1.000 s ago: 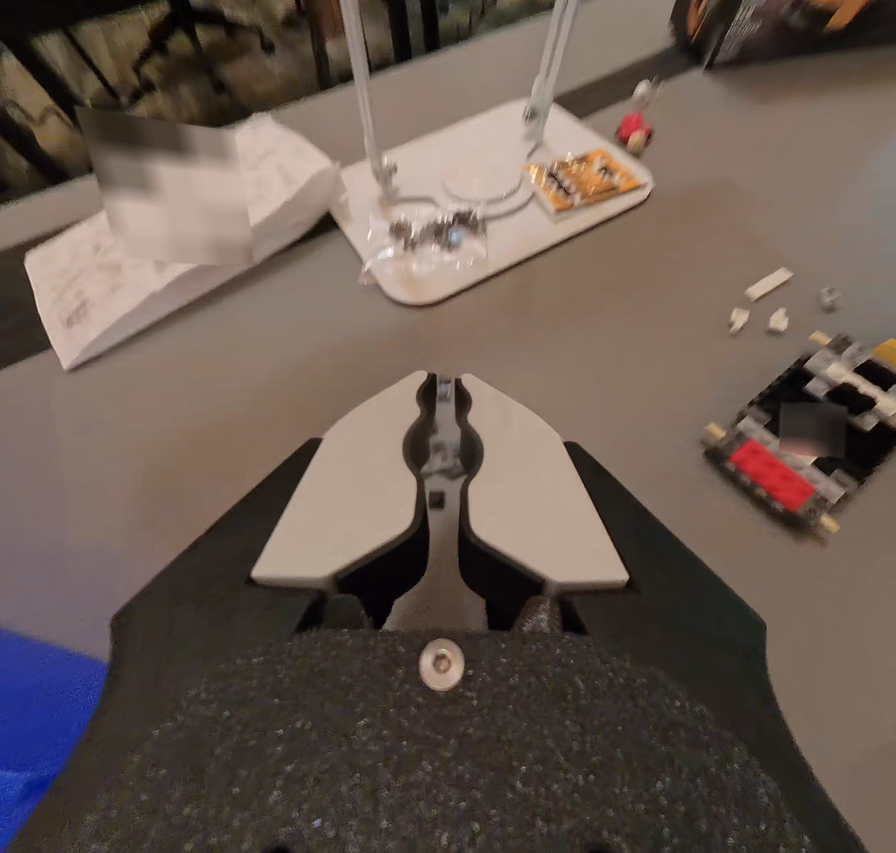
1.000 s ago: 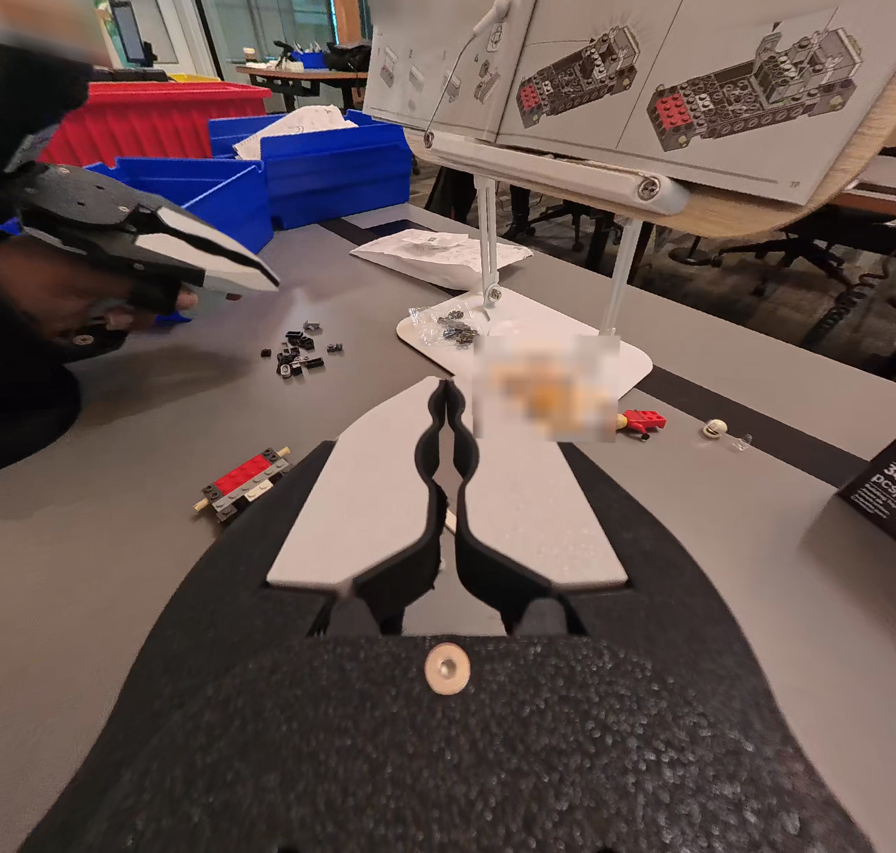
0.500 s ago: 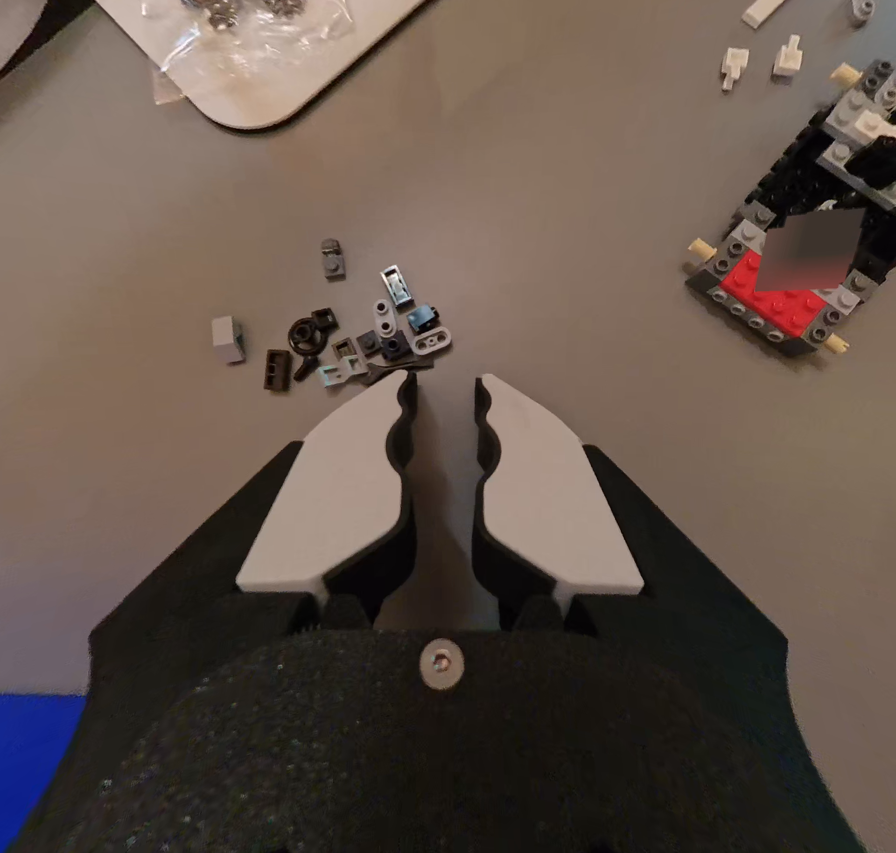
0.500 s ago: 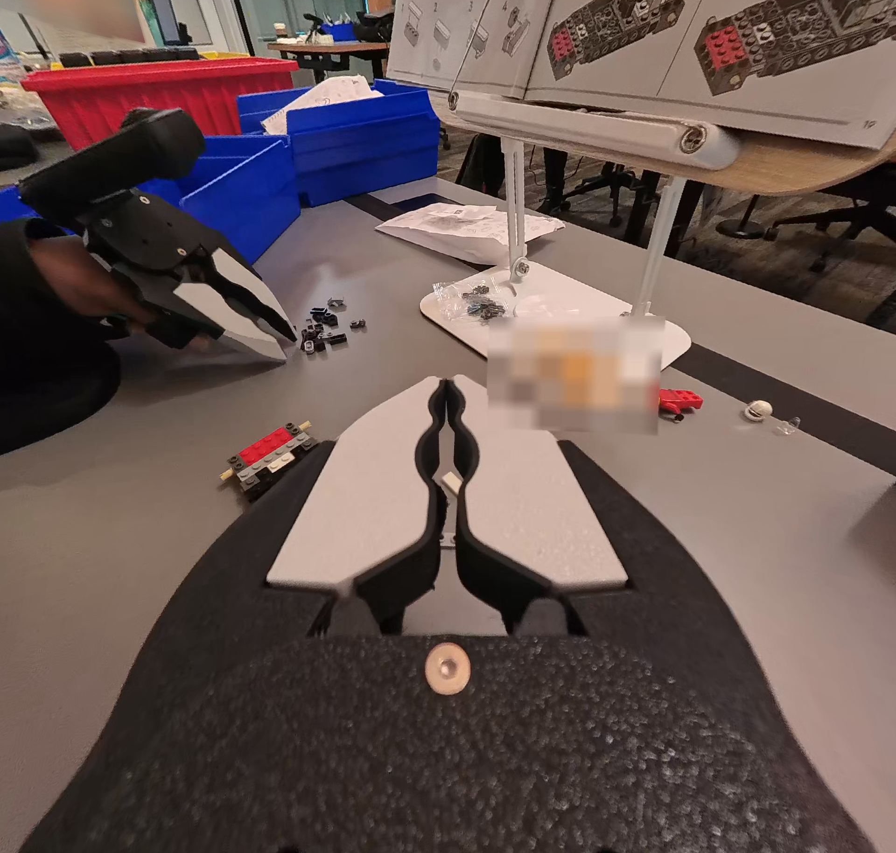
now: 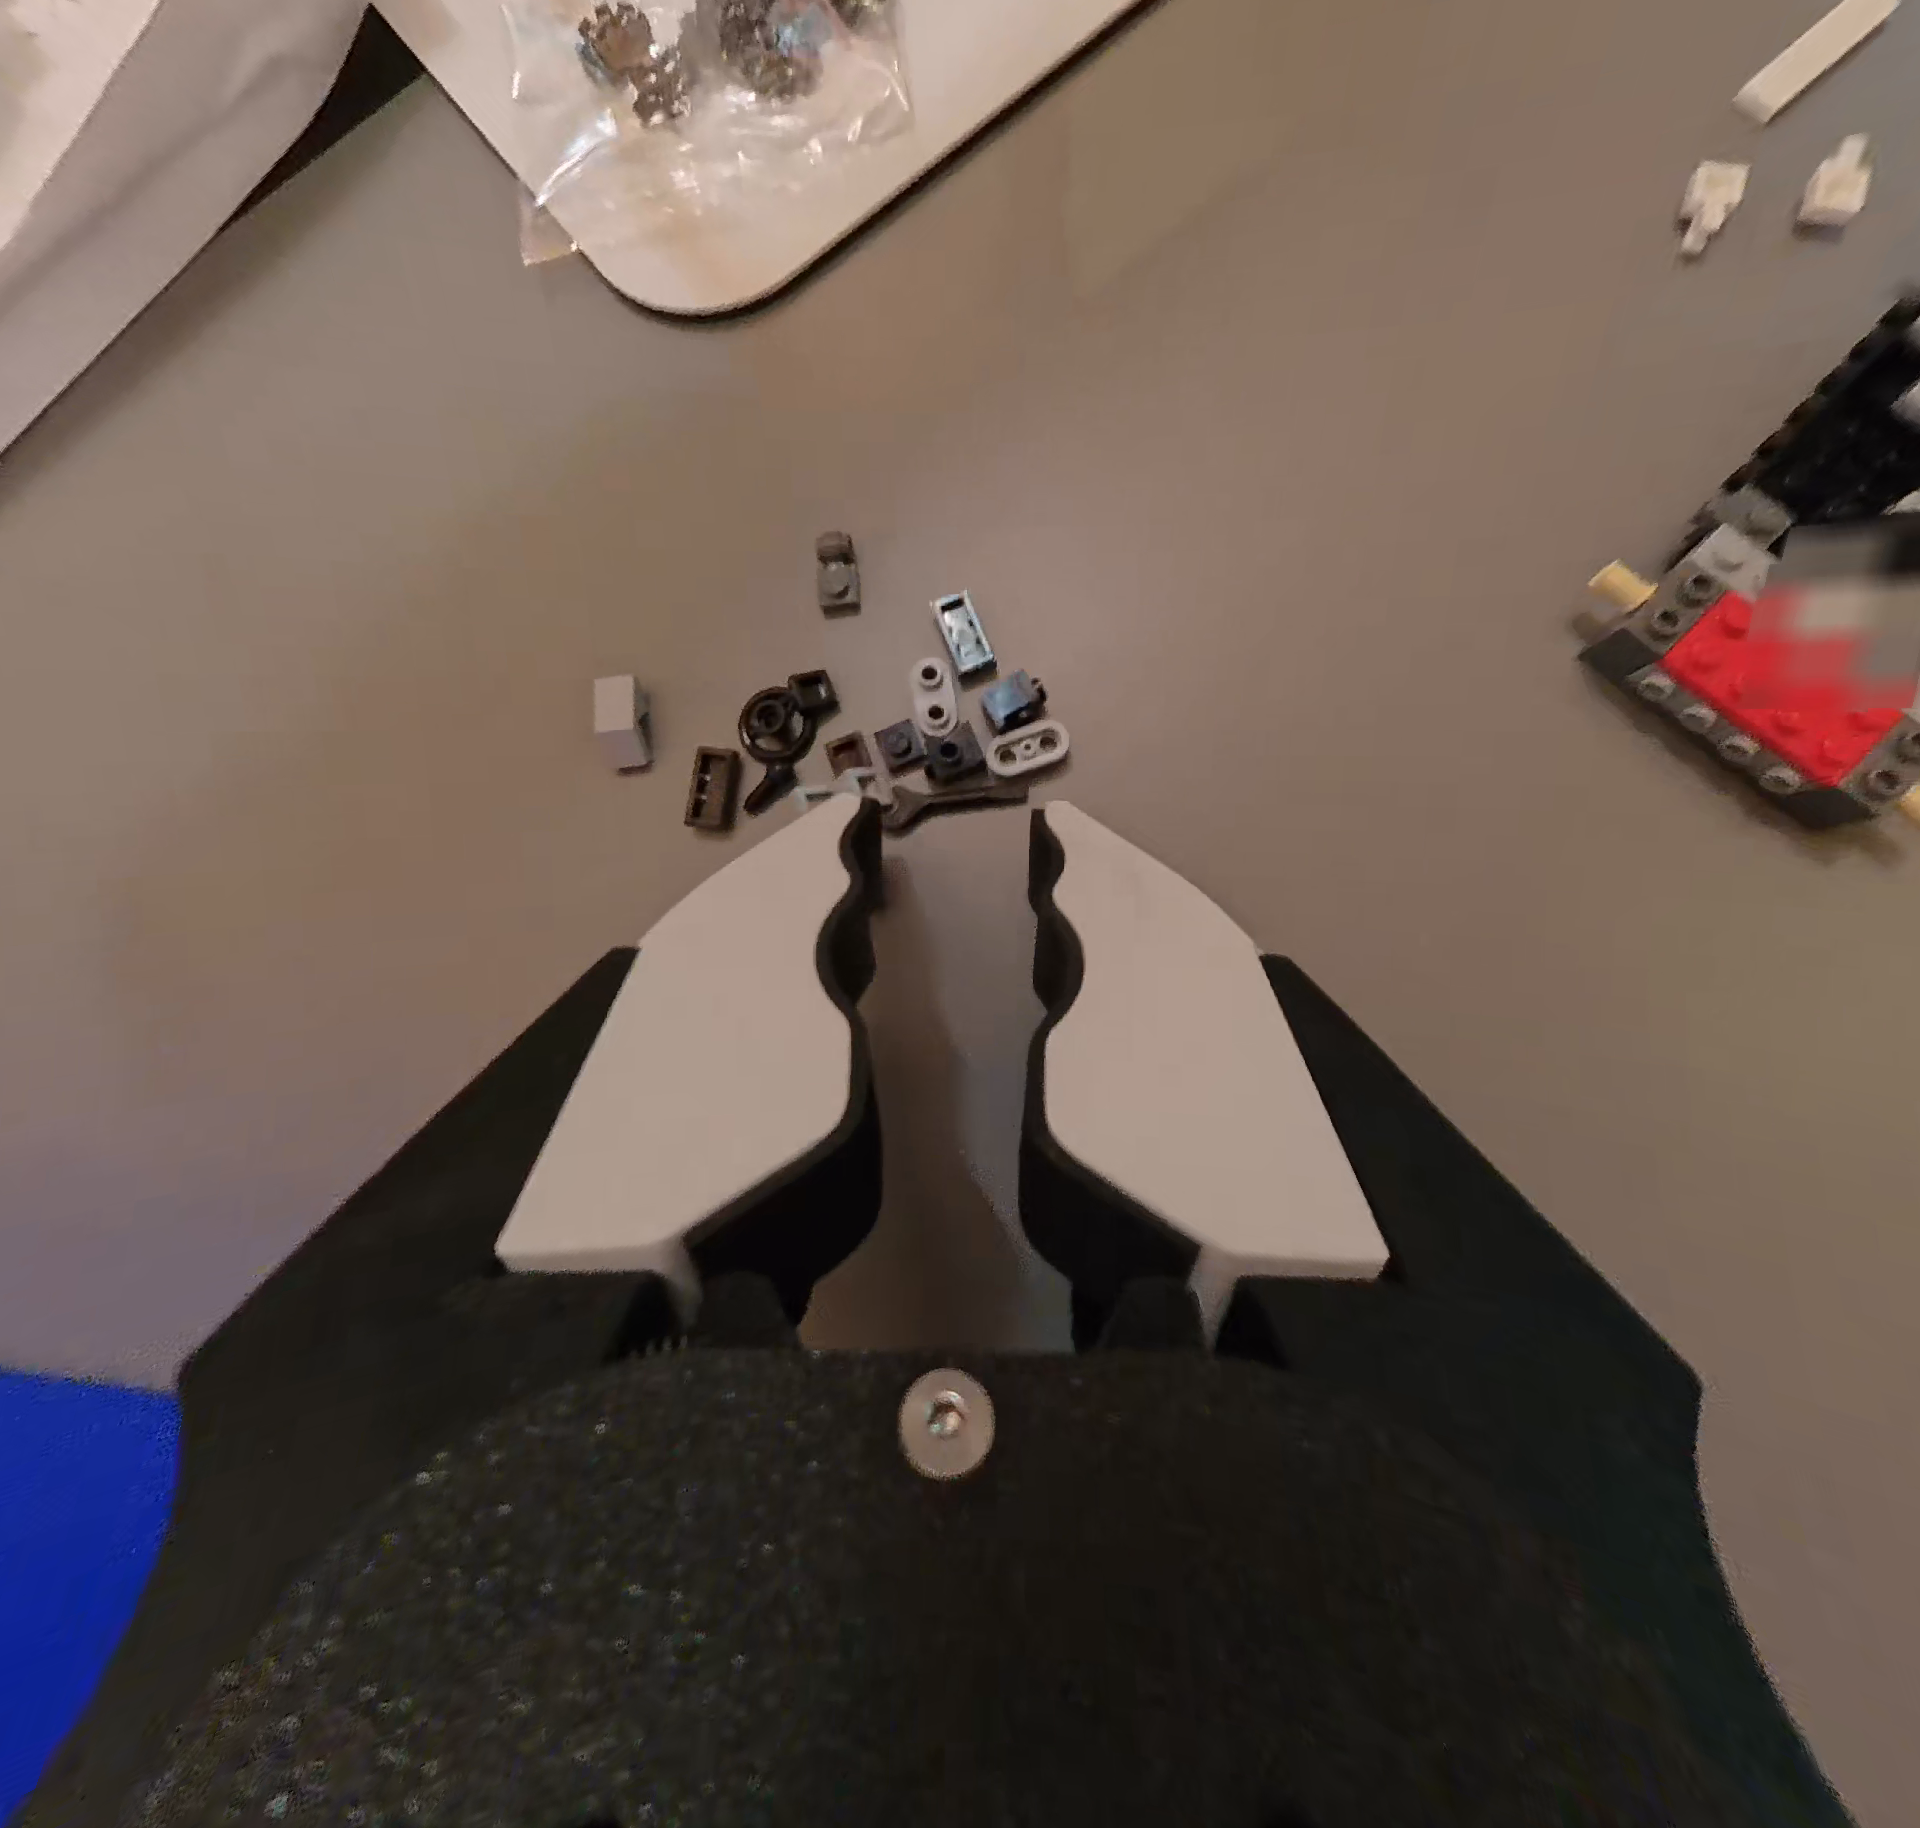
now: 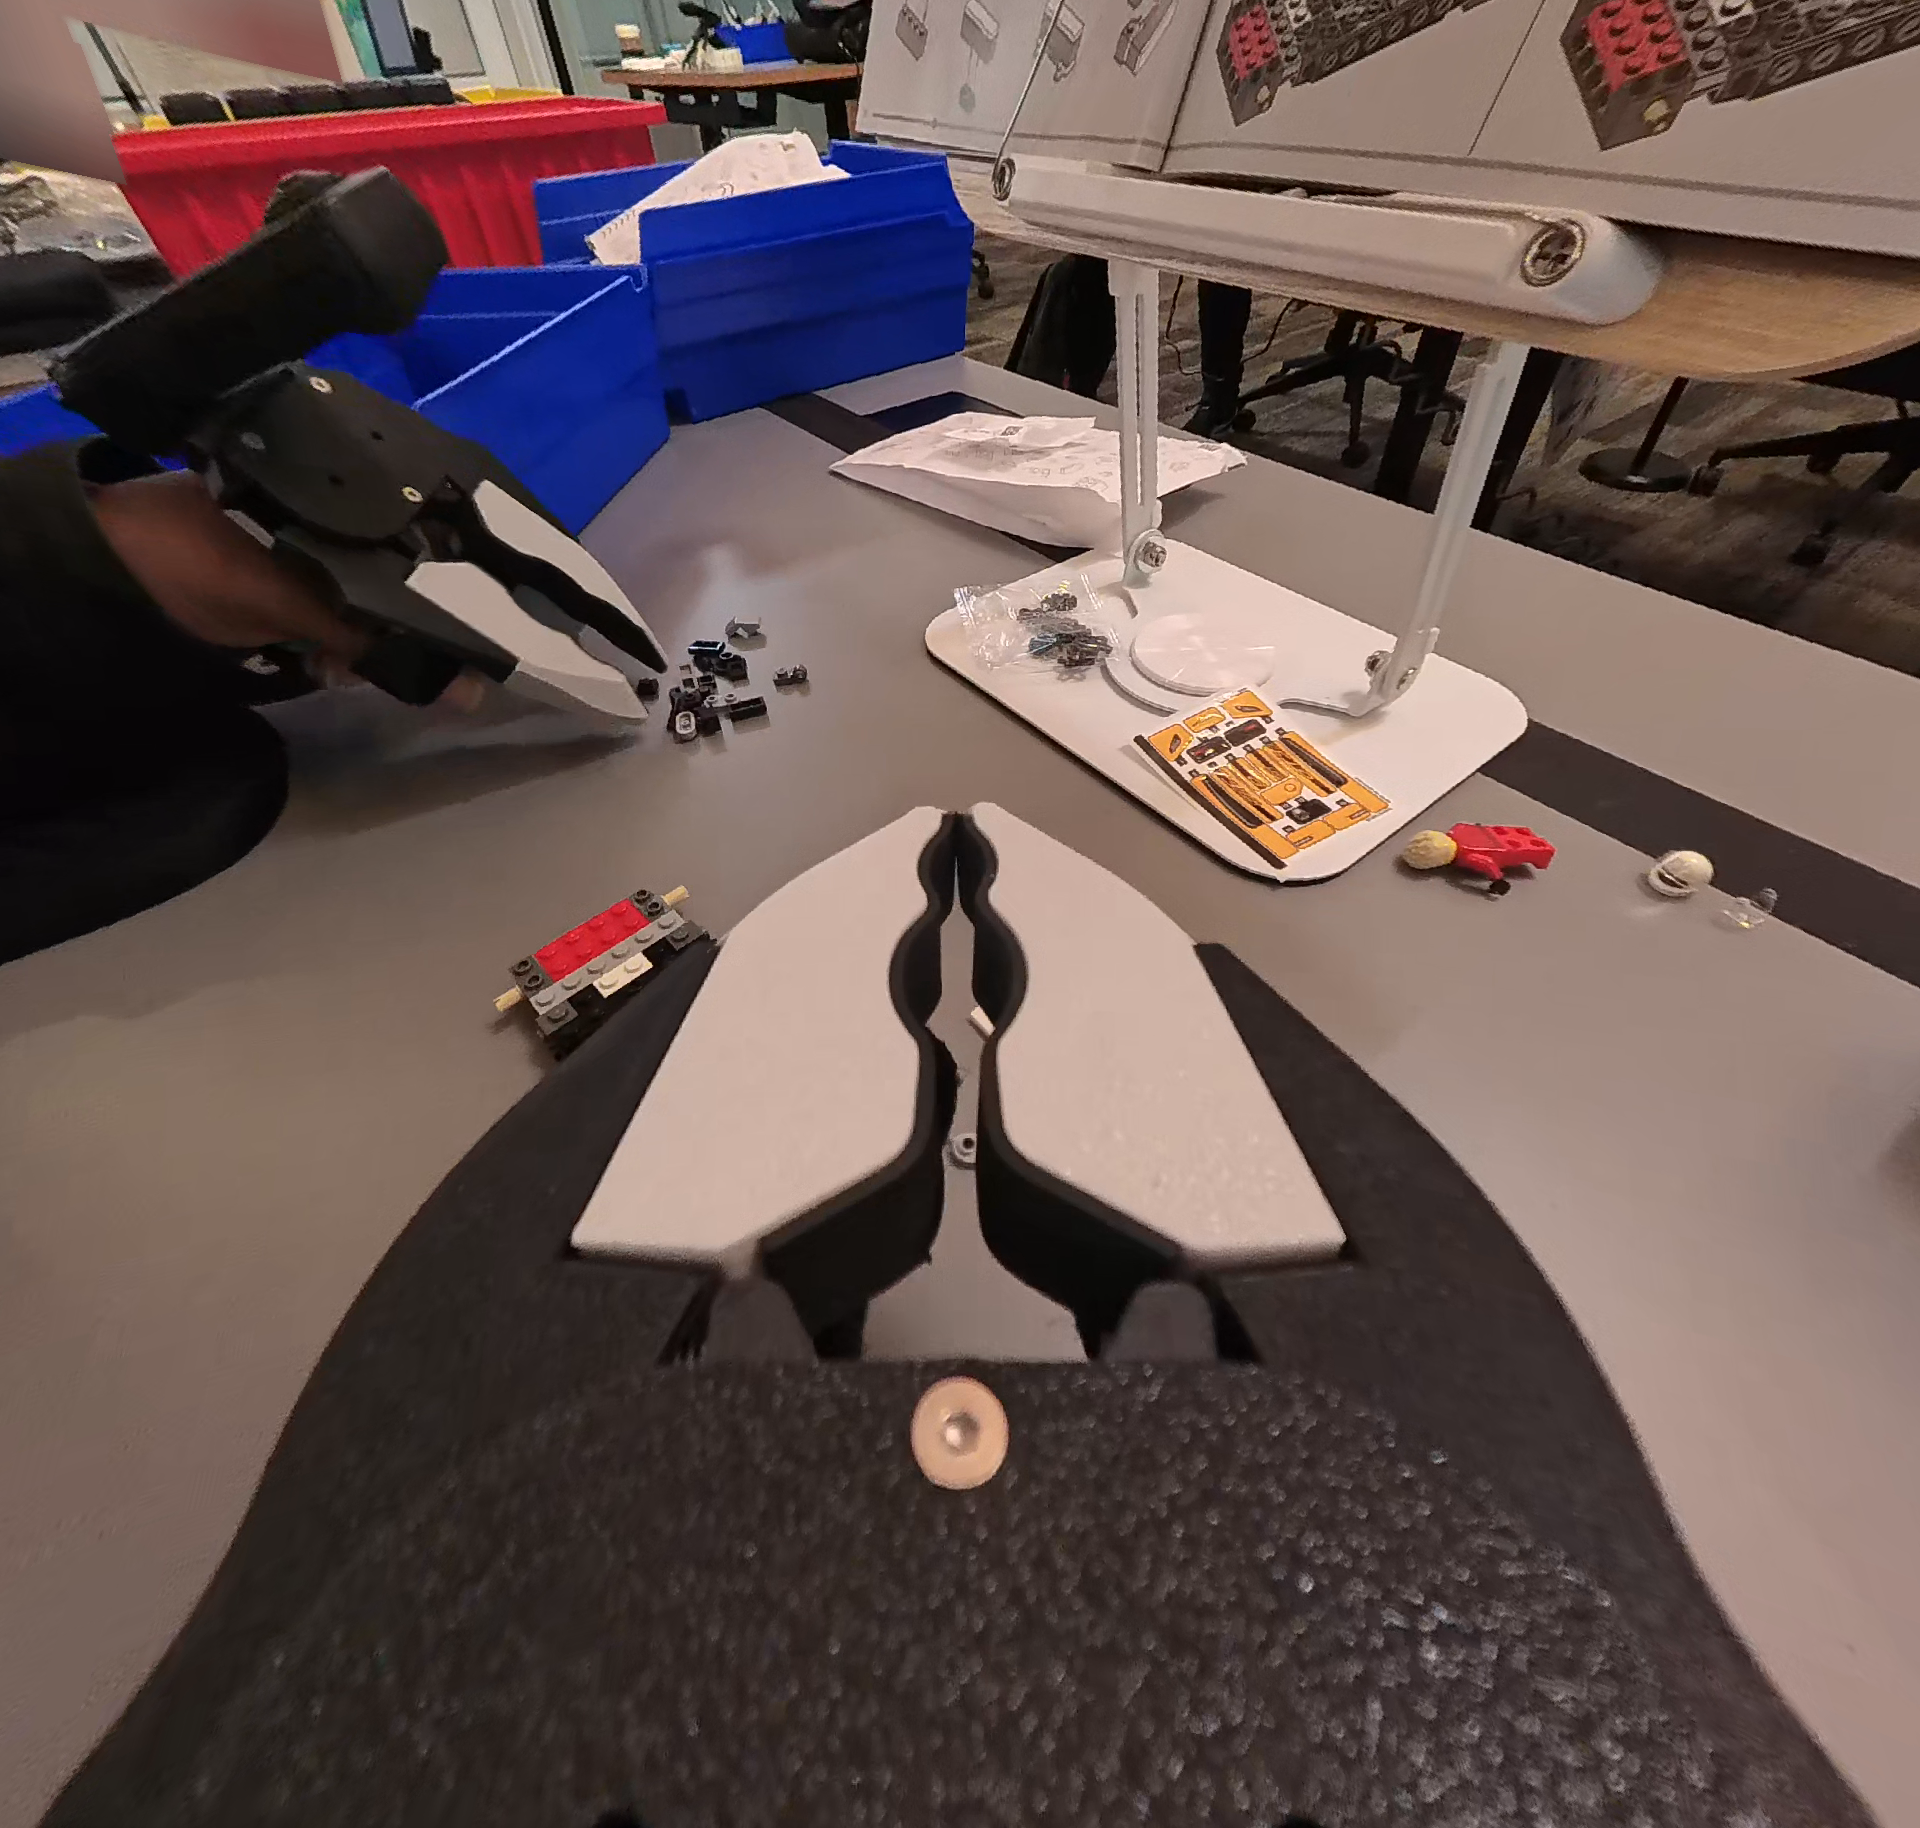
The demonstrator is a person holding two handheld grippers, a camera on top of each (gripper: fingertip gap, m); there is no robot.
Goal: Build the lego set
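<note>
Left wrist view — loose pieces [image 5: 883, 729] ahead

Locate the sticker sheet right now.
Right wrist view, right of centre: the sticker sheet lies on the white stand base, at its near edge, left of the red minifigure.

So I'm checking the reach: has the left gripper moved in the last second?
Yes. The left gripper came down from above the table to the pile of small pieces, opening as it dropped.
</note>
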